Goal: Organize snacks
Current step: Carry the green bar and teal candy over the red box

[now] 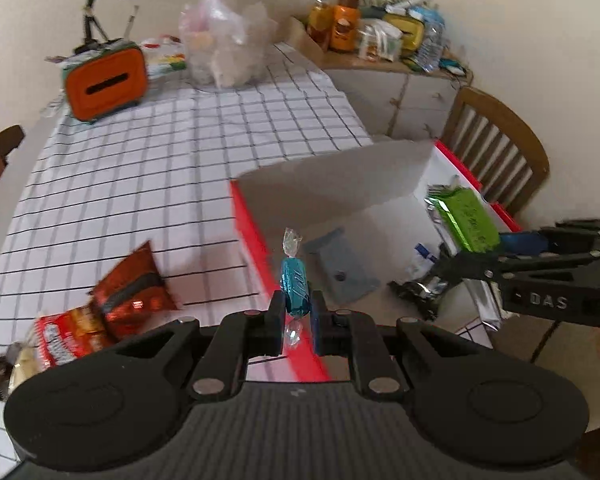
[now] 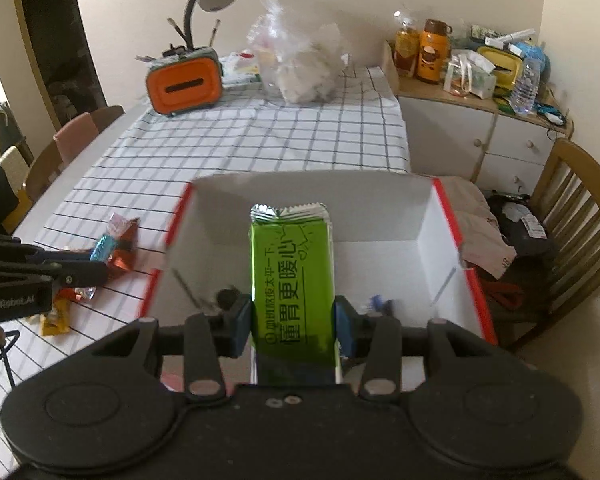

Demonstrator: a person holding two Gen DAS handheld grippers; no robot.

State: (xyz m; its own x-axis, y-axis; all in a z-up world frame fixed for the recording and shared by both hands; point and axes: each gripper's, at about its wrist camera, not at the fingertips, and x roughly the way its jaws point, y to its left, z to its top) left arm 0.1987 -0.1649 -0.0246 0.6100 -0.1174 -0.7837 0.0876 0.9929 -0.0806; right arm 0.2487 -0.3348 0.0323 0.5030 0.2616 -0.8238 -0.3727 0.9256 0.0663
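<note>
While clamped between its pads, the left gripper [image 1: 295, 307] holds a blue wrapped candy [image 1: 295, 284] upright; beyond its tips lies the red-edged box [image 1: 247, 216]. Right gripper [image 2: 293, 320] pinches a green snack bar [image 2: 292, 272] over the box's interior; loose snack packets [image 1: 128, 292] lie left.

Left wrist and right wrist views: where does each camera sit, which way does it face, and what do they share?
Left wrist: on the left gripper, looking down over its fingers at a blue candy in its grip; right gripper at the frame's right edge.
Right wrist: on the right gripper, facing the red-edged box, gripping a green packet.
Shared: box, orange holder, checked tablecloth.
</note>
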